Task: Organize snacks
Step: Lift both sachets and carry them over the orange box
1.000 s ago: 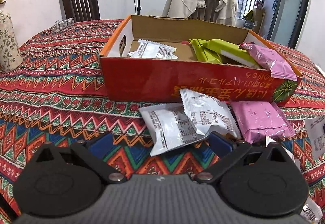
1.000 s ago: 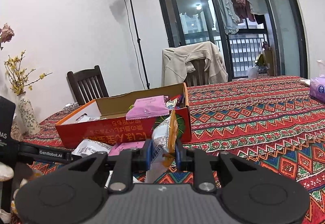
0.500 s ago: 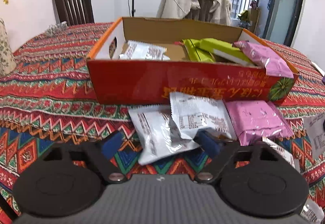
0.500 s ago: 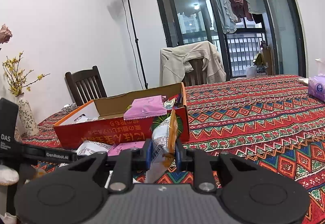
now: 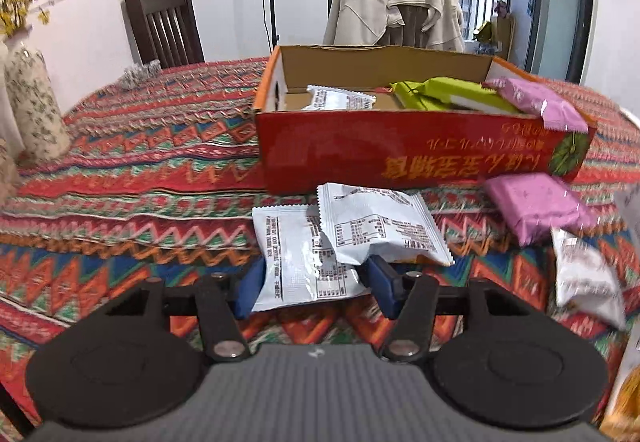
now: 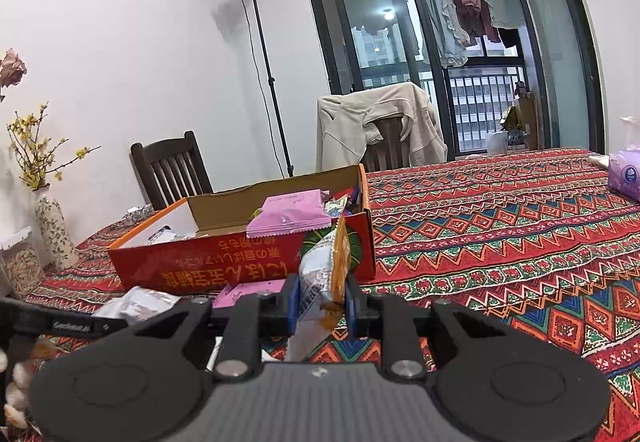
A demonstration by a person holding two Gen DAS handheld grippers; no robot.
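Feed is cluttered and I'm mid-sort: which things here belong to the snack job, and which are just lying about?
Job:
- red box
- white packets between the closing left tongs
- orange-white packet held in the right tongs
- pink packet on the cloth

Lying about:
- vase
- jacket on a chair
- tissue pack

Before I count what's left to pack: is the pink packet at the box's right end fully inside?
Not fully. The pink packet lies tilted, its end draped over the red box front rim.
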